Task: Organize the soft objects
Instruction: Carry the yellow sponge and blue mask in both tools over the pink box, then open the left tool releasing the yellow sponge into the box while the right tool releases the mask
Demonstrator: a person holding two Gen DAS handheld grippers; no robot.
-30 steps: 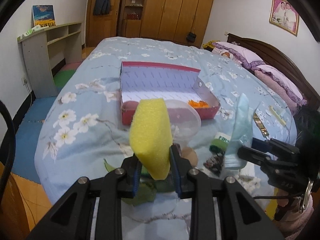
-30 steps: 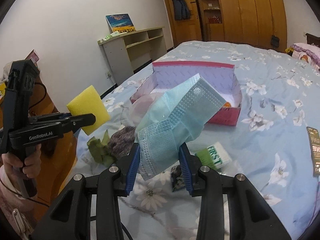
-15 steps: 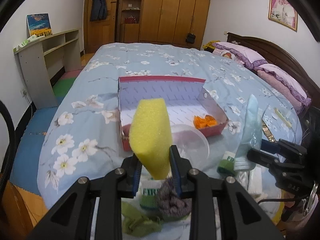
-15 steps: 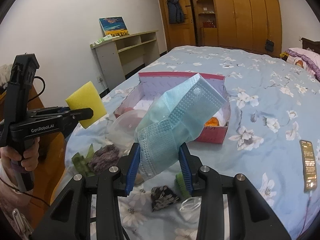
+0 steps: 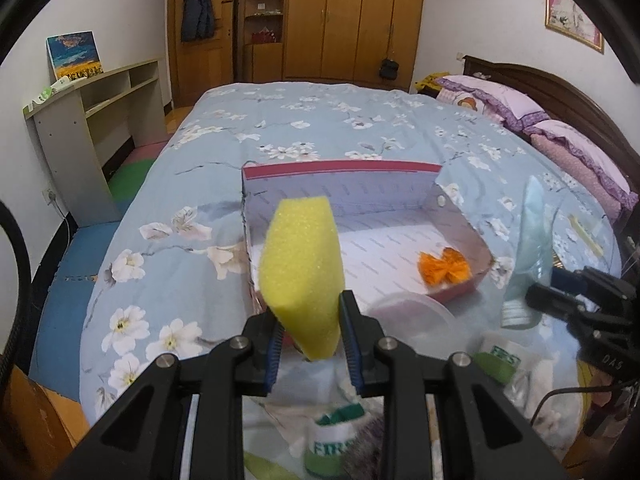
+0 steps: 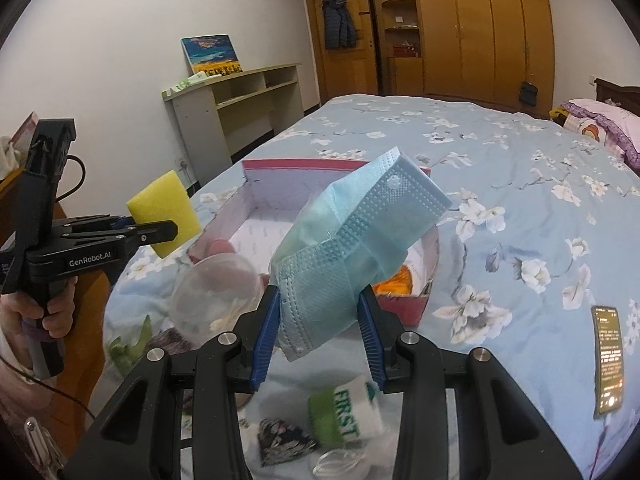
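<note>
Left gripper clamps a yellow sponge; right gripper pinches a blue mask, near the pink box

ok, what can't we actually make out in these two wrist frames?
- Near left corner of the pink box: left wrist view, hidden behind the yellow sponge in the left gripper.
- Orange item in the box: right wrist view, mostly covered by the blue face mask in the right gripper.
- Phone screen text: right wrist view, too small.
- Green-and-white packet: left wrist view, blurred, partly behind the fingers.
</note>
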